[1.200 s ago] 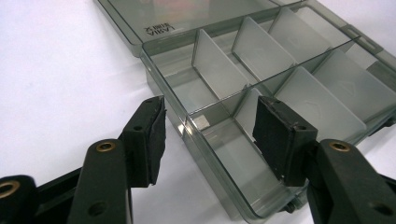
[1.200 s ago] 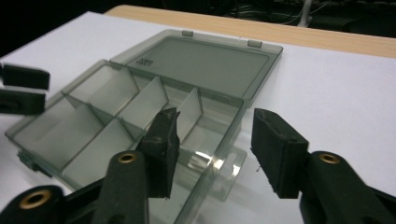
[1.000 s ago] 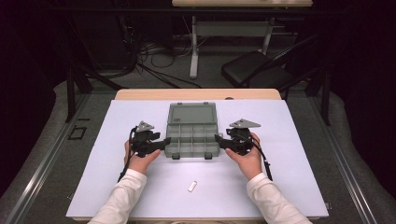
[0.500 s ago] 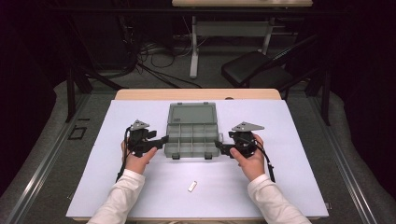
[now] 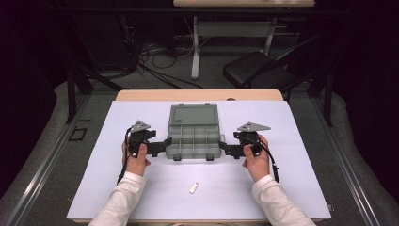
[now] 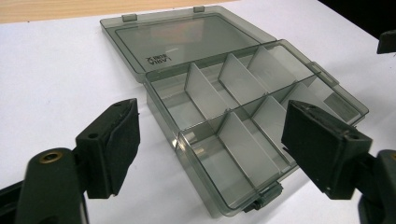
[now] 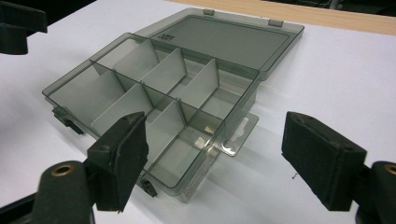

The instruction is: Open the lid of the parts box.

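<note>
A smoky clear plastic organizer box (image 5: 194, 139) lies open in the middle of the white table cover, its lid (image 5: 193, 114) flat behind it and its divided compartments empty. My left gripper (image 5: 165, 142) is at the box's left side and my right gripper (image 5: 224, 148) at its right side. In the left gripper view the near corner of the box (image 6: 233, 154) lies between the wide-apart pads (image 6: 116, 144) without touching them. In the right gripper view the box corner with its hang tab (image 7: 238, 133) sits between the spread pads (image 7: 126, 154). Both grippers' jaws have just been opening, and each stands open.
A small white piece (image 5: 193, 188) lies on the cover (image 5: 282, 179) in front of the box, between the forearms. The wooden table edge (image 5: 141, 95) runs behind the lid. Past it stand a dark chair (image 5: 256, 70), cables and table legs on the floor.
Both grippers' jaws have spread wider at the box's sides. The hands have hardly shifted and the box lies where it was.
</note>
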The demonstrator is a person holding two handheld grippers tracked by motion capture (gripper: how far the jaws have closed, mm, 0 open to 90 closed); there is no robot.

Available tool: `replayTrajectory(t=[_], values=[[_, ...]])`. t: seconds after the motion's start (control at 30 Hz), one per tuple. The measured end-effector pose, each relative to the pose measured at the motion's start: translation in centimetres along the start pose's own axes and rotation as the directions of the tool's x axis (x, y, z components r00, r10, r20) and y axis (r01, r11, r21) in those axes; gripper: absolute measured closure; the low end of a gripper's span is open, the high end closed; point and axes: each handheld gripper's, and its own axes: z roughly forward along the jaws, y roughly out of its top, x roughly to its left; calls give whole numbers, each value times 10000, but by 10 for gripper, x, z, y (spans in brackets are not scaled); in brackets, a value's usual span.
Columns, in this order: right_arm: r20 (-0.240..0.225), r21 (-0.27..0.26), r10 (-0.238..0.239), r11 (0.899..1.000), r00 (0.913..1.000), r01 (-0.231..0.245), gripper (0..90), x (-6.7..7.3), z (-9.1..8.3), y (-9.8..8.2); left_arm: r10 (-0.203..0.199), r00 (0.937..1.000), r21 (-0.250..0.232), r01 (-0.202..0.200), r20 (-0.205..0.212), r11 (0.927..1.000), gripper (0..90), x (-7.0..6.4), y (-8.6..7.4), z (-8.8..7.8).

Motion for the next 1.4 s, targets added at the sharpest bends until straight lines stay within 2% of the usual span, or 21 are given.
replayTrajectory(t=[0.13,0.37,0.53,0.63,0.7,0.8,0.97,1.13,1.23,1.4], values=[[9,-97,17,10000,10000,-17,215,1,-1,1,-73,10000,-133,74,38,9999,171,-1,1,-2],[70,-125,-62,9999,10000,63,212,1,-6,3,-102,9997,-366,110,238,9993,171,-13,3,-7],[149,-164,-15,9999,9999,17,212,-2,-10,4,162,9985,-209,-152,515,9997,158,-25,2,-7],[188,-248,41,9997,9998,-37,212,-4,-11,5,92,9962,43,-96,862,9999,155,-31,-1,-5],[188,-250,55,9997,9998,-50,212,-5,-11,5,34,9948,38,-38,1023,10000,154,-34,-4,-4],[194,-205,45,9998,9998,-41,212,-5,-11,5,186,9924,102,-199,1215,9997,151,-41,-12,-5],[161,-200,25,9998,9999,-22,212,-4,-11,5,665,9921,273,-697,1065,9972,151,-53,-21,-7],[156,-219,27,9998,9999,-23,212,-4,-11,5,1136,9873,234,-1169,1113,9929,155,-63,-29,-10],[146,-248,32,9997,9999,-28,212,-4,-11,5,1293,9854,289,-1332,1105,9907,158,-66,-31,-11],[143,-207,-4,9998,9999,7,212,-3,-11,5,1370,9862,295,-1403,924,9897,160,-68,-34,-12]])
